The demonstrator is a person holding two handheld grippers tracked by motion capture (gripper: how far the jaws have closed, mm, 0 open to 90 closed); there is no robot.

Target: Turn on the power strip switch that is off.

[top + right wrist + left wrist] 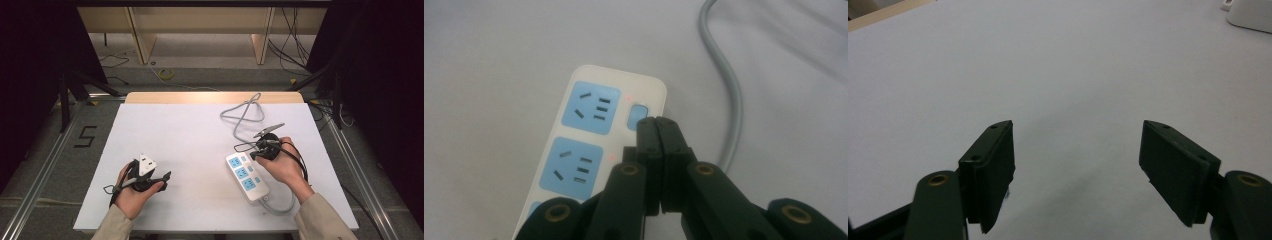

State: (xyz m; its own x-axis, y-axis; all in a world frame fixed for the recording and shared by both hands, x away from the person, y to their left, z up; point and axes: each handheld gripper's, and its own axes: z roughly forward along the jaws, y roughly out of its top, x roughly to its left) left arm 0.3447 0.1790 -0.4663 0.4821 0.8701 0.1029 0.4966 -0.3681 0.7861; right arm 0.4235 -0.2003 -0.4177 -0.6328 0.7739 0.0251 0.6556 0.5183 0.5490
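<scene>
A white power strip (246, 176) with blue sockets lies on the right of the white table top (190, 130). Its grey cable (245, 116) loops toward the back. My right gripper (253, 154) is shut with nothing between its jaws. In the right gripper view its tips (657, 122) rest at the small blue switch (635, 113) beside the end socket of the power strip (619, 77); small red lights glow next to the sockets. My left gripper (165, 180) lies low at the front left, open (1075, 150) over bare table, holding nothing.
The grey cable (729, 85) runs past the right side of the strip. A corner of the strip (1253, 12) sits far off in the left gripper view. Behind the table are a wooden bench's legs (142, 40) and loose floor cables (165, 74).
</scene>
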